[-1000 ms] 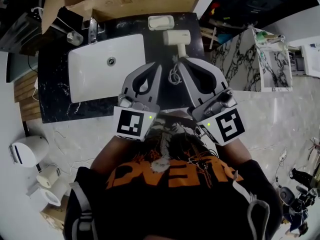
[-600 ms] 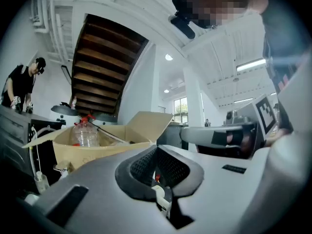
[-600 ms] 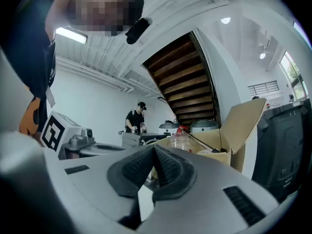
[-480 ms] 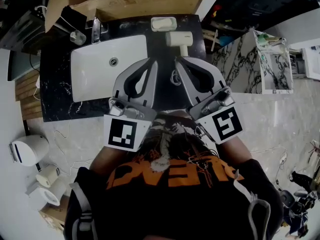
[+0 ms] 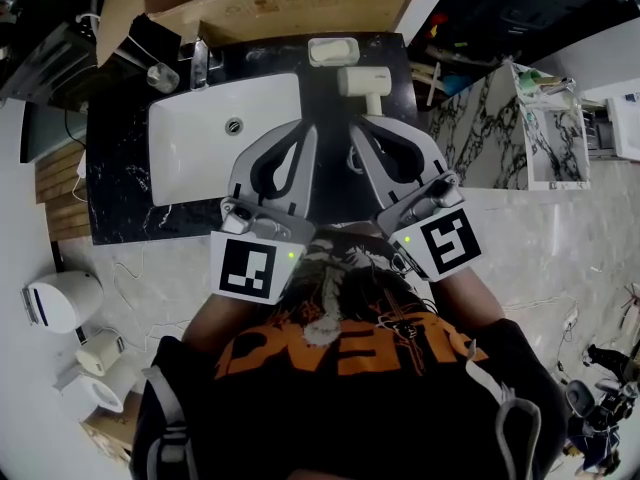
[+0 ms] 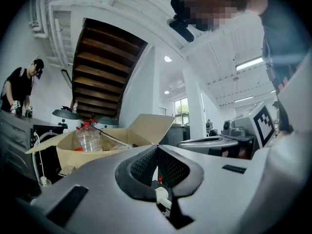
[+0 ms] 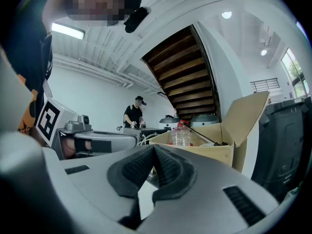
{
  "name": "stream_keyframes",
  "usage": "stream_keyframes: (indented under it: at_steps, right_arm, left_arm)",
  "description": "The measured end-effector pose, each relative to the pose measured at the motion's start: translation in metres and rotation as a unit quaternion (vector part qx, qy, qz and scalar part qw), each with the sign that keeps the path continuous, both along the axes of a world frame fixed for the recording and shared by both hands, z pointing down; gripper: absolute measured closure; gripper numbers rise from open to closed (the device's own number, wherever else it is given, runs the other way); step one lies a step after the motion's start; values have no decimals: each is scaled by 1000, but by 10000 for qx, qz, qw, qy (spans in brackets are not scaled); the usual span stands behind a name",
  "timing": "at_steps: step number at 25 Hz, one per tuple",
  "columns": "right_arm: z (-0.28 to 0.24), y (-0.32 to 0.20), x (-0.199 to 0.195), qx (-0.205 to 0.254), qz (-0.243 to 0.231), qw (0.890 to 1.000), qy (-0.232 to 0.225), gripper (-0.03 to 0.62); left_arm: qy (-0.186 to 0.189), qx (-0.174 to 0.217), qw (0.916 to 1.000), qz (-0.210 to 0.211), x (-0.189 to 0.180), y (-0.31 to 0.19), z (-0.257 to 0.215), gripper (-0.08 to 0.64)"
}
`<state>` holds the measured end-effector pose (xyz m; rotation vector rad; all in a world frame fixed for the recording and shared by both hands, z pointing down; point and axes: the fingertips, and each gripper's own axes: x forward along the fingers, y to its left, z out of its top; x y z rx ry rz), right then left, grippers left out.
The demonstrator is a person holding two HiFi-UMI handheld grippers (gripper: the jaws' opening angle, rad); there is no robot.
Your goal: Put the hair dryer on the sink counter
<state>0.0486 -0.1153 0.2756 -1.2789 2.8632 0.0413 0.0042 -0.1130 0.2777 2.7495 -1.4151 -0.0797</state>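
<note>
The cream hair dryer lies on the black marble sink counter, just right of the white basin. Part of its white cord shows between my two grippers. My left gripper is shut with nothing in it, its tip over the basin's right edge. My right gripper is also shut and empty, its tip a little short of the dryer's handle. Both point level toward the back of the counter, side by side, and neither touches the dryer.
A white soap dish sits behind the dryer, with a faucet and a glass at the basin's back left. An open cardboard box holding a plastic bottle stands behind. A marble cabinet is to the right. A person stands far off.
My left gripper has risen toward the head camera and looks larger, with its marker cube lower and further left. My right gripper has stayed put. The dryer has not moved.
</note>
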Motion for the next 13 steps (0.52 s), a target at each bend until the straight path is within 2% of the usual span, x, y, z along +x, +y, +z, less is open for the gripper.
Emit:
stream_keyframes:
  at_steps: [13]
  right_arm:
    - [3, 1, -8, -112, -43, 9999, 15, 577]
  left_arm:
    - [-80, -21, 9999, 56, -1, 2, 1, 537]
